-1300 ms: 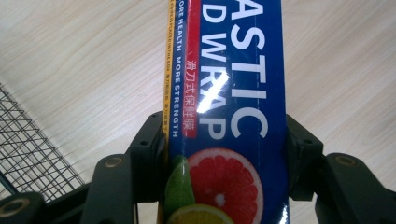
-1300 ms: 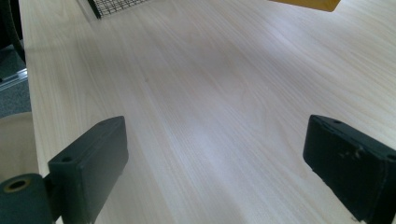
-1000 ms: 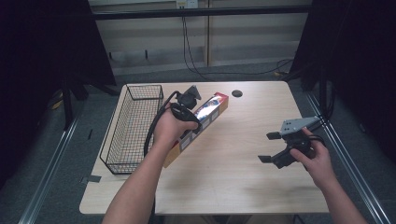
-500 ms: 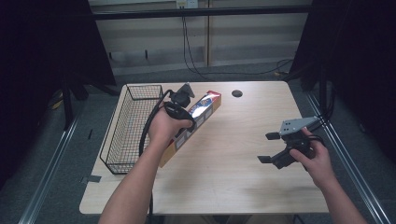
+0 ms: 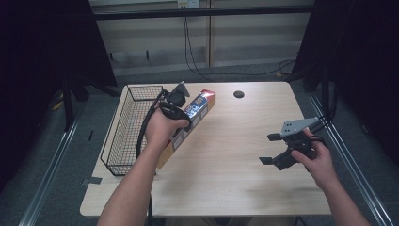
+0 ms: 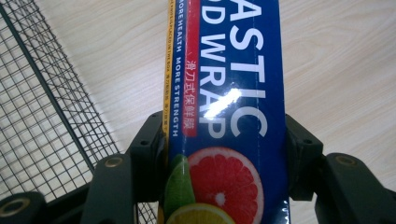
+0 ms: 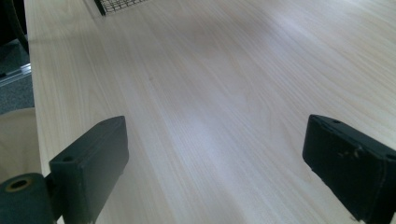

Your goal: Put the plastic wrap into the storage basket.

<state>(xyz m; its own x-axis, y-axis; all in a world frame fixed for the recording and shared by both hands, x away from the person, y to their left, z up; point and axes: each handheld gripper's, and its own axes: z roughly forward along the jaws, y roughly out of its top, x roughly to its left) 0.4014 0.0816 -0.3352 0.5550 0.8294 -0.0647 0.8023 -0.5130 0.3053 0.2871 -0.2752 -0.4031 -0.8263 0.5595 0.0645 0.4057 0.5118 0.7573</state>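
A long plastic wrap box (image 5: 199,106), blue with a red end and a yellow side, is held tilted above the table's left half, beside the wire basket (image 5: 126,134). My left gripper (image 5: 184,109) is shut on it. In the left gripper view the box (image 6: 229,107) sits clamped between both jaws, with citrus slices printed on it, and my left gripper (image 6: 226,158) grips it across its width. My right gripper (image 5: 268,149) hovers open over the table's right side. In the right gripper view my right gripper (image 7: 219,168) has nothing but bare wood between its pads.
The black wire basket (image 6: 42,116) stands along the table's left edge, and its corner (image 7: 116,4) shows far off. A small black round grommet (image 5: 238,94) sits near the table's far edge. Light wooden tabletop (image 5: 235,179) stretches between the two hands.
My left gripper has carried the box leftward and slightly away, closer to the basket. The right gripper has stayed where it was, still open.
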